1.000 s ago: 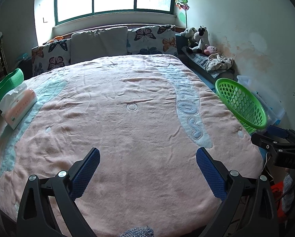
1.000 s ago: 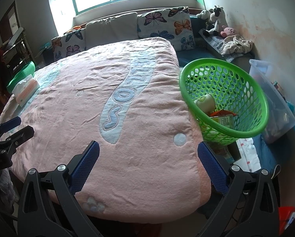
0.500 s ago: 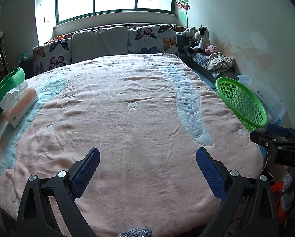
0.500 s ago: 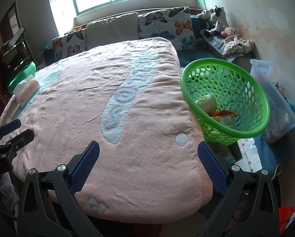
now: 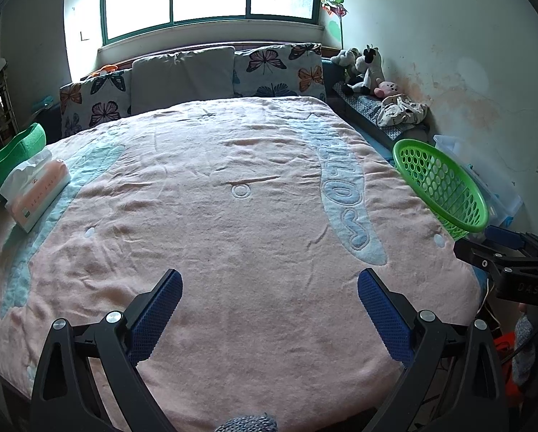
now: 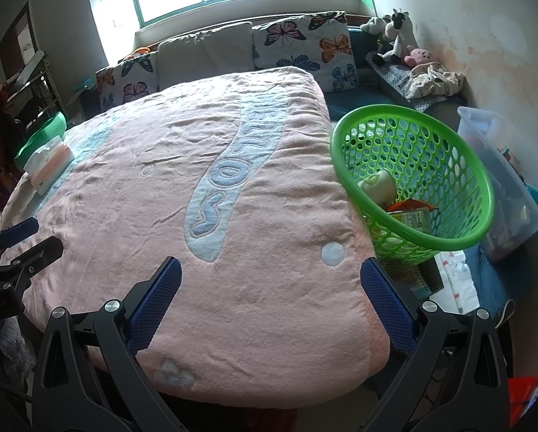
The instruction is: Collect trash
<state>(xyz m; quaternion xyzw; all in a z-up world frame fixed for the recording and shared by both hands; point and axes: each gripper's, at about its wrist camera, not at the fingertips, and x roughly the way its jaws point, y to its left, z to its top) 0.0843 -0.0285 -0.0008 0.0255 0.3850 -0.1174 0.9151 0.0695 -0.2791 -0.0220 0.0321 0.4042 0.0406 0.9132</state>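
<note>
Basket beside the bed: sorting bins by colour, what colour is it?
Bright green basket, clearest in the right wrist view.

Little moves over the last second. In the left wrist view the green basket sits slightly lower and further right than before, and the tissue pack and pillows slide a touch rightward, so the left gripper is backing off and turning a little. In the right wrist view the basket drifts slightly right, and the left gripper at the edge rises a bit.
</note>
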